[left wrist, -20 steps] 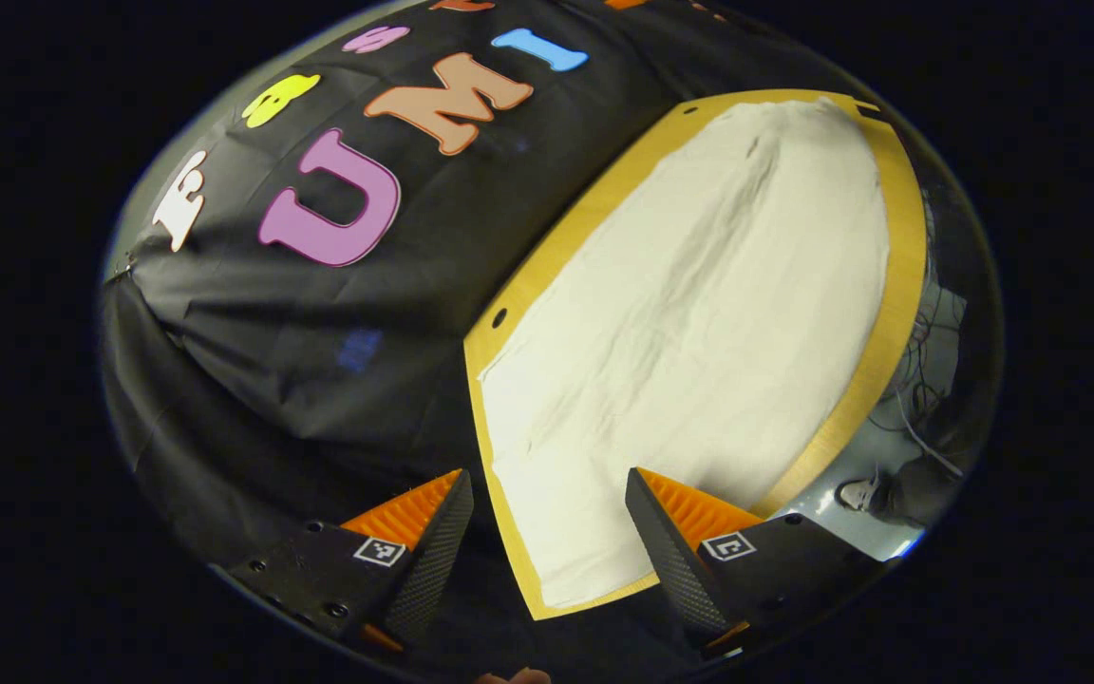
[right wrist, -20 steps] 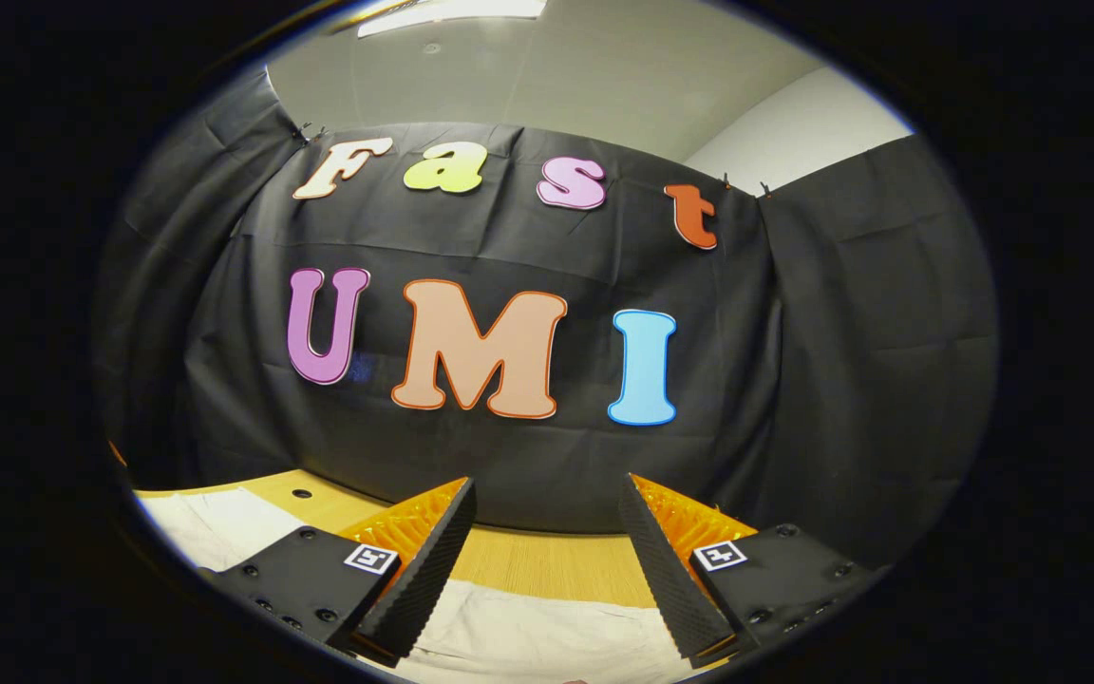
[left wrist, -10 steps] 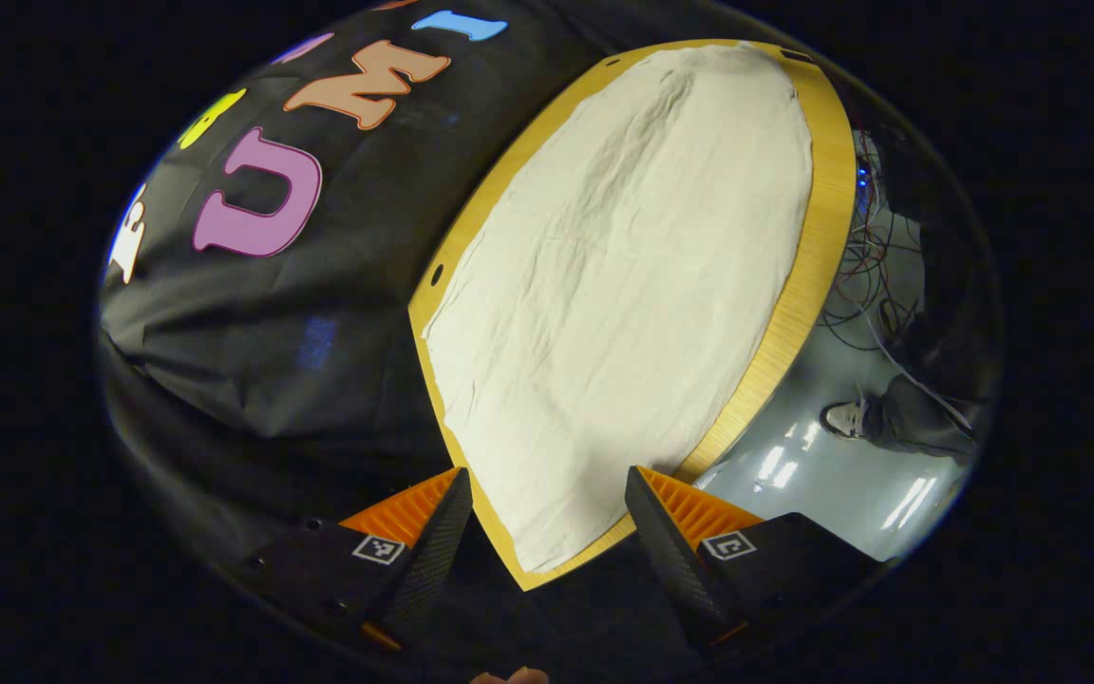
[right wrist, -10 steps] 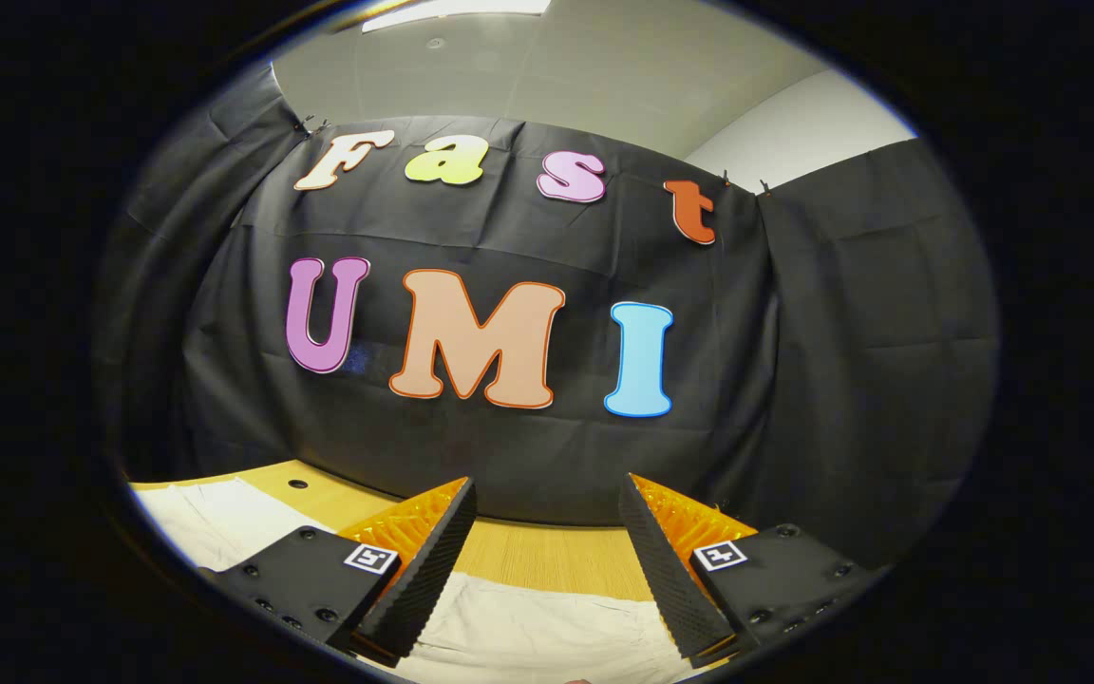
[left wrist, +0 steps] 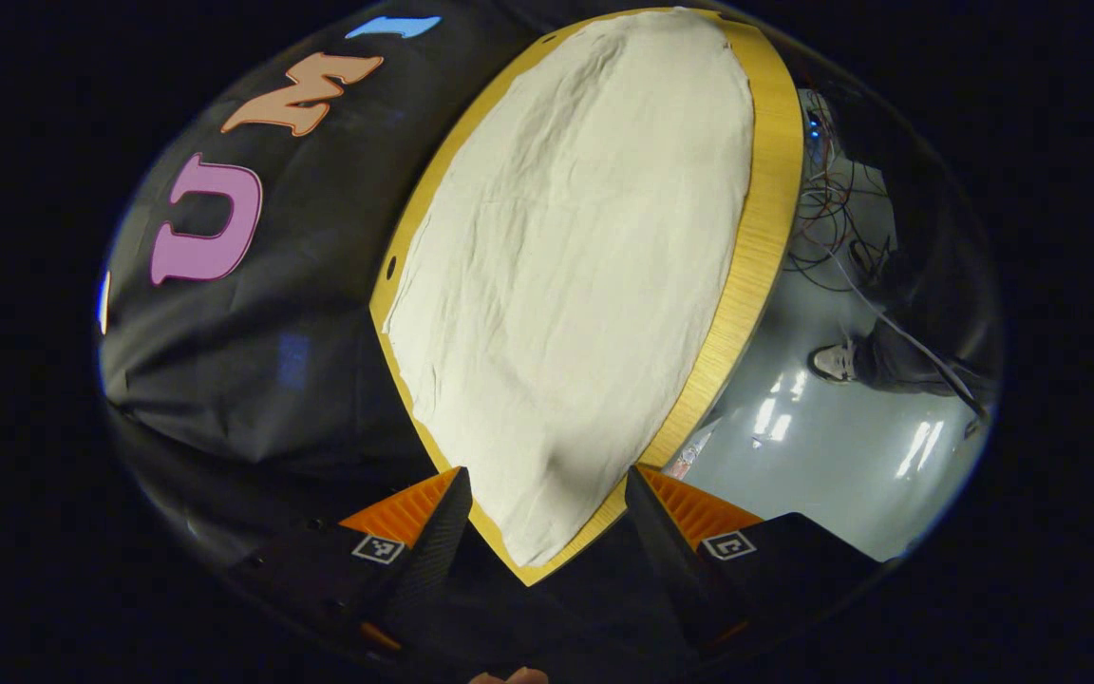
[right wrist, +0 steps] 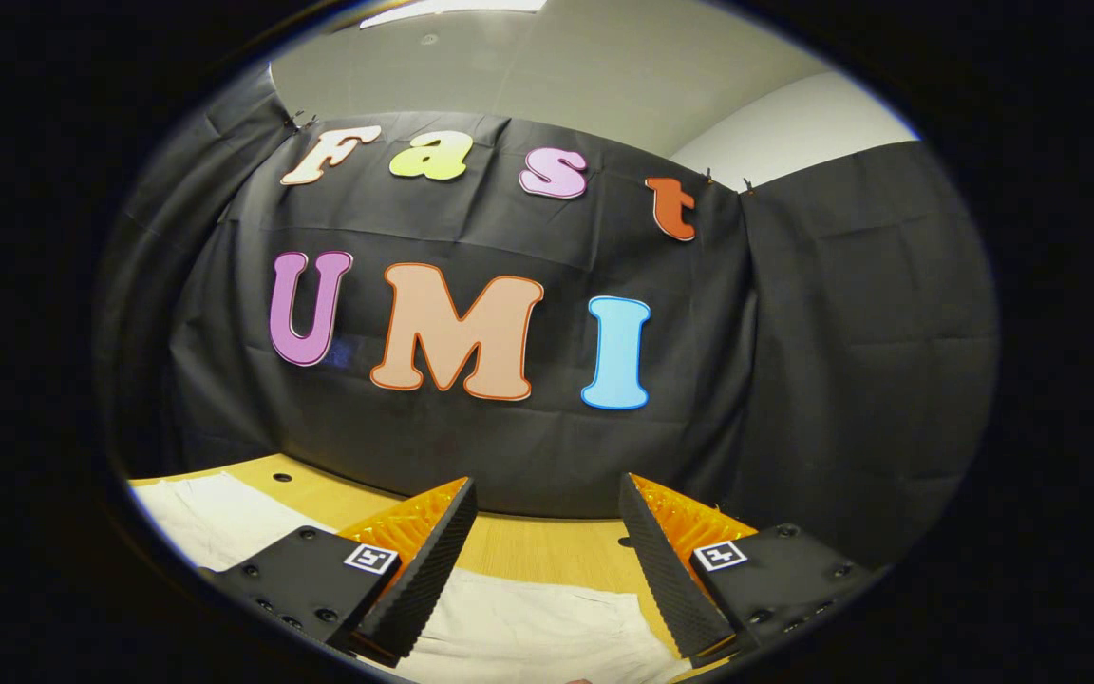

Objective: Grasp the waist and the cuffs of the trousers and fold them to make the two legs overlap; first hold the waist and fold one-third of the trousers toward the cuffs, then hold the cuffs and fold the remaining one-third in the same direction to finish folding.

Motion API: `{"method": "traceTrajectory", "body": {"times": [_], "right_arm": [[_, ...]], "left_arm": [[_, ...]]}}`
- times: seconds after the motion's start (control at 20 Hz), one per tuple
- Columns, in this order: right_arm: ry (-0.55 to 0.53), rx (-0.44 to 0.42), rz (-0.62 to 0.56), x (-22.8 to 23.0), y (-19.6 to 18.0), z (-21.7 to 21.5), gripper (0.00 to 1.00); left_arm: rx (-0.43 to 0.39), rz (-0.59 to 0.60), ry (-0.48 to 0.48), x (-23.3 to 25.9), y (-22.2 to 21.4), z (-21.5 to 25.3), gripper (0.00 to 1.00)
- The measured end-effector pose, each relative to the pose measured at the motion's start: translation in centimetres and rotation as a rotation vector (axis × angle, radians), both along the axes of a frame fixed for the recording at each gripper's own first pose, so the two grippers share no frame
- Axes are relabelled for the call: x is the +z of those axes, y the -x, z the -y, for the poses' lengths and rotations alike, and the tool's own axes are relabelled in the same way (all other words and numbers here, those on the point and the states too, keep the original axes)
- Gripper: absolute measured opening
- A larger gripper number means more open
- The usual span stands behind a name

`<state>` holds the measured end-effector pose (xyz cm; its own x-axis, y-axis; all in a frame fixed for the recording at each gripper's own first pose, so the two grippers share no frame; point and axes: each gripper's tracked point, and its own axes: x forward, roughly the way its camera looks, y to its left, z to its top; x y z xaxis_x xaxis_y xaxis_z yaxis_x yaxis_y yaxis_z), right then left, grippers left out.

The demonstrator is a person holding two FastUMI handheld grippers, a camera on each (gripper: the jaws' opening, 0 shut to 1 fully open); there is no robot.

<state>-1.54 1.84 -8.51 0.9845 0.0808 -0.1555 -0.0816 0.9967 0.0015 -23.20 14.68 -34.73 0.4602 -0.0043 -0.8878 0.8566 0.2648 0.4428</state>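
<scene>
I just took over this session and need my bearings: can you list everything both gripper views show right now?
table: one, light wood, under the cloth, with small holes near its edges.
white cloth: one, off-white, wrinkled, spread flat over most of the tabletop; also under the fingers in the right gripper view. No trousers can be told apart on it.
cables: a tangle, dark and reddish, on the floor beyond the table's far side.
floor: grey, glossy, beside the table.
shoe: one, light, on the floor, with a dark trouser leg above it.
left gripper: open, off the table's near corner, holding nothing.
right gripper: open, above the cloth, holding nothing.
</scene>
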Motion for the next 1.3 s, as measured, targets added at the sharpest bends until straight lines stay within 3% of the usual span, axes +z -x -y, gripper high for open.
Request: {"method": "traceTrajectory", "body": {"times": [0.5, 0.55, 0.6, 0.75, 0.9, 0.95, 1.0, 1.05, 1.1, 1.15, 1.3], "right_arm": [[0.009, -0.031, -0.026, -1.1, 0.2, 0.7, 0.97], [0.011, -0.031, -0.029, -1.2, 0.3, 0.7, 0.97], [0.013, -0.032, -0.031, -1.3, 0.5, 0.6, 0.97], [0.031, -0.039, -0.029, -1.2, 0.8, 1.0, 0.97], [0.042, -0.053, -0.027, -1.0, 0.9, 1.7, 0.97], [0.046, -0.056, -0.028, -1.0, 0.9, 1.9, 0.97], [0.051, -0.058, -0.031, -1.1, 1.1, 2.1, 0.97], [0.057, -0.059, -0.032, -1.2, 1.2, 2.2, 0.97], [0.067, -0.061, -0.035, -1.4, 1.3, 2.6, 0.97], [0.081, -0.059, -0.039, -1.6, 1.3, 2.8, 0.97], [0.152, -0.025, -0.052, -2.7, 1.8, 3.3, 0.97]], "left_arm": [[-0.115, -0.005, -0.020, -1.6, -2.9, 1.3, 0.97], [-0.113, -0.013, -0.028, -2.1, -3.1, 1.1, 0.95], [-0.128, -0.003, -0.027, -2.2, -3.9, 1.4, 0.87], [-0.129, -0.015, -0.024, -2.8, -4.6, 1.5, 0.85], [-0.126, -0.050, -0.017, -3.2, -3.8, 1.7, 0.63], [-0.123, -0.065, -0.016, -3.4, -3.4, 2.0, 0.47], [-0.115, -0.082, -0.015, -3.7, -2.9, 1.9, 0.42], [-0.103, -0.097, -0.008, -3.8, -2.6, 1.9, 0.26], [-0.095, -0.103, -0.006, -3.9, -2.5, 1.9, 0.19], [-0.096, -0.097, -0.005, -3.8, -2.4, 2.1, 0.06], [-0.102, -0.093, -0.009, -3.9, -2.4, 2.0, 0.01]]}}
